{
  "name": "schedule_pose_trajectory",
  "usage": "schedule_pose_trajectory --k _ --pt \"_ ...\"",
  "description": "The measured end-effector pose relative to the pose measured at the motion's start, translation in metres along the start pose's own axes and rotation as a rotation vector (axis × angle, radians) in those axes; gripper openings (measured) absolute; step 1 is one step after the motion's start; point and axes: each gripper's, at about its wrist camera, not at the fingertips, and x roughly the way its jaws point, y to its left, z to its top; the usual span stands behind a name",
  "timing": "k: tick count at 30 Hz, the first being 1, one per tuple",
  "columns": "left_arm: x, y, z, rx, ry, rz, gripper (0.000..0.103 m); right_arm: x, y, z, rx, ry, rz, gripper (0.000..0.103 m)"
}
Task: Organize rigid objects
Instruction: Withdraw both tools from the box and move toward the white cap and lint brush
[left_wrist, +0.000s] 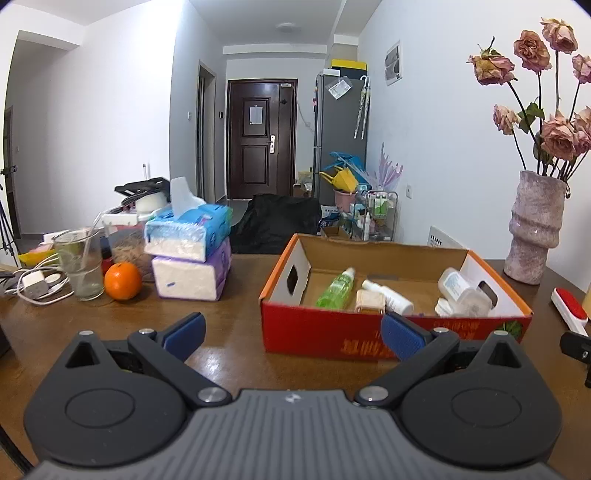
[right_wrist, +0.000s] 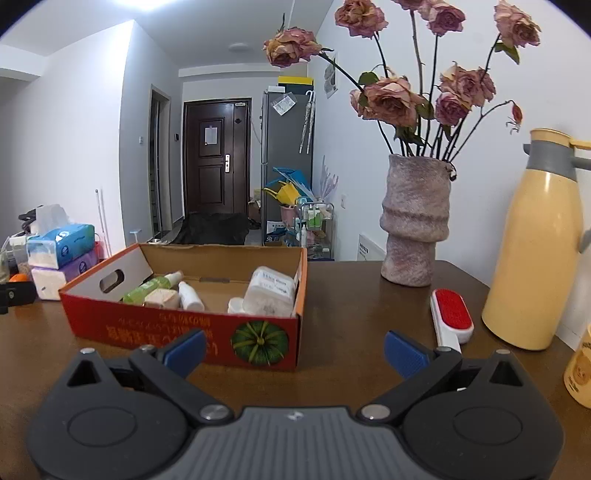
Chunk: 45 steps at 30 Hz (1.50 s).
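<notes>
Both grippers are spread wide and hold nothing. The left gripper (left_wrist: 293, 334) hovers low over the brown worktop (left_wrist: 229, 332), just short of the near wall of the red cardboard box (left_wrist: 317, 332); the right gripper (right_wrist: 294, 352) hangs before the same box's corner, with the red-and-white lint brush (right_wrist: 452, 319) lying just beyond its right finger. Inside the box already lie a green bottle (left_wrist: 336, 290), a small white bottle (left_wrist: 391, 297), a beige squarish item (left_wrist: 369, 301) between them, and a larger white container (left_wrist: 461, 291) at the far right end, so part of the sorting looks done. Still out on the worktop are the lint brush, the tall yellow flask (right_wrist: 535, 251), an orange (left_wrist: 123, 281), a drinking glass (left_wrist: 79, 264), a white charger with cable (left_wrist: 35, 284) and two stacked tissue packs (left_wrist: 192, 254); which of these belong in the box cannot be told. The brush seems the likeliest remaining item, being nearest the right gripper. The vase of dried roses (right_wrist: 415, 221) probably stays put.
</notes>
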Motion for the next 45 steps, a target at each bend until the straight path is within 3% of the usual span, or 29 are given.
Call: schedule_pose_trajectory --k 14,29,45 --pt "-0.052 0.010 -0.021 0.008 0.001 -0.011 0.103 -0.053 -0.012 -0.024 -0.027 -0.032 -0.015 0.103" --pt "-0.087 0.055 -0.037 -0.007 0.024 0.090 0.103 -0.078 -0.044 -0.045 -0.023 -0.027 -0.073 0.103" --pt "-0.112 0.080 -0.050 -0.104 0.014 0.207 0.103 -0.094 -0.057 -0.052 0.016 -0.033 -0.133 0.103"
